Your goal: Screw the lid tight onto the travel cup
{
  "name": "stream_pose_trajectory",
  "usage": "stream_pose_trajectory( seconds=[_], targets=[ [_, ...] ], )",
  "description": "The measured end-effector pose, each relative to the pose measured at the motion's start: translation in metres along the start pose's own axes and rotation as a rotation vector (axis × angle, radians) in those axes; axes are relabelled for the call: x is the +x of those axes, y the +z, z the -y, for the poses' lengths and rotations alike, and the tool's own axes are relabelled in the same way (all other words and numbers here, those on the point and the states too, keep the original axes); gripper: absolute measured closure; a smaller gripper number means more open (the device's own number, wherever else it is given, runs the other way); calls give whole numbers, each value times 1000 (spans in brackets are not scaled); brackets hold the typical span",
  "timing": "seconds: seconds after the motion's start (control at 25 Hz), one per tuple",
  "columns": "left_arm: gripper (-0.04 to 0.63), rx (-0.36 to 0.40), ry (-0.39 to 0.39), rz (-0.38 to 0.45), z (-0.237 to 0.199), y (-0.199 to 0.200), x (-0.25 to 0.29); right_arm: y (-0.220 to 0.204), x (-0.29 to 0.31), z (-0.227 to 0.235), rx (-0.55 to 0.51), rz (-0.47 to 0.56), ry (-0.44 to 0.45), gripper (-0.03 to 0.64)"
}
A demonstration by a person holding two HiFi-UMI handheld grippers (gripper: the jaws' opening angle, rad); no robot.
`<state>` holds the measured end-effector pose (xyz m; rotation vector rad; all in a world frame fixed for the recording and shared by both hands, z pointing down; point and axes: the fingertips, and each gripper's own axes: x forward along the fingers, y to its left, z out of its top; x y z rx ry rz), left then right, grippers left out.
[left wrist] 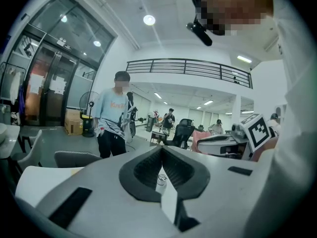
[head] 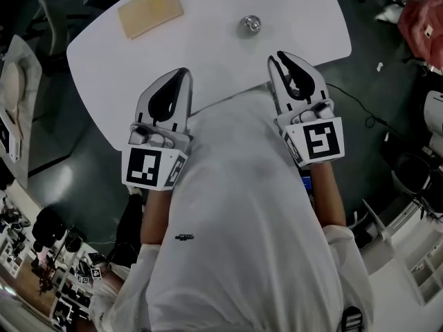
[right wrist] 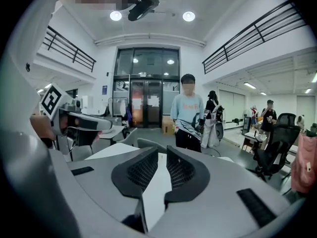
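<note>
The travel cup (head: pixel 250 25), small and silvery with a round top, stands alone on the far side of the white table (head: pixel 208 54). In the left gripper view the travel cup (left wrist: pixel 161 177) shows low behind the jaws. My left gripper (head: pixel 184 72) hovers over the table's near edge, left of the cup and well short of it, with its jaws shut and empty (left wrist: pixel 162 148). My right gripper (head: pixel 278 57) hovers at the near edge too, a little right of the cup. A narrow gap shows between its jaws (right wrist: pixel 162 150), and nothing is in it.
A tan rectangular board (head: pixel 150 9) lies at the table's far left. A grey chair (head: pixel 48 19) stands off the left end. Beyond the table a person (right wrist: pixel 188 113) stands on the floor, with a black office chair (right wrist: pixel 275 152) to the right.
</note>
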<state>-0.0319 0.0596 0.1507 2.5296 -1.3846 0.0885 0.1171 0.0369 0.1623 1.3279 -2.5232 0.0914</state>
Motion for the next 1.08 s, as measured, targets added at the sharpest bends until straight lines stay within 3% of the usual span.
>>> stream_pose_trajectory(
  seconds=[0.4, 1.08],
  targets=[
    [591, 48, -19, -40, 5, -10, 6, -4, 4, -5, -8, -10, 28, 595],
    [592, 24, -24, -25, 9, -9, 7, -13, -9, -16, 3, -52, 18, 595]
  ],
)
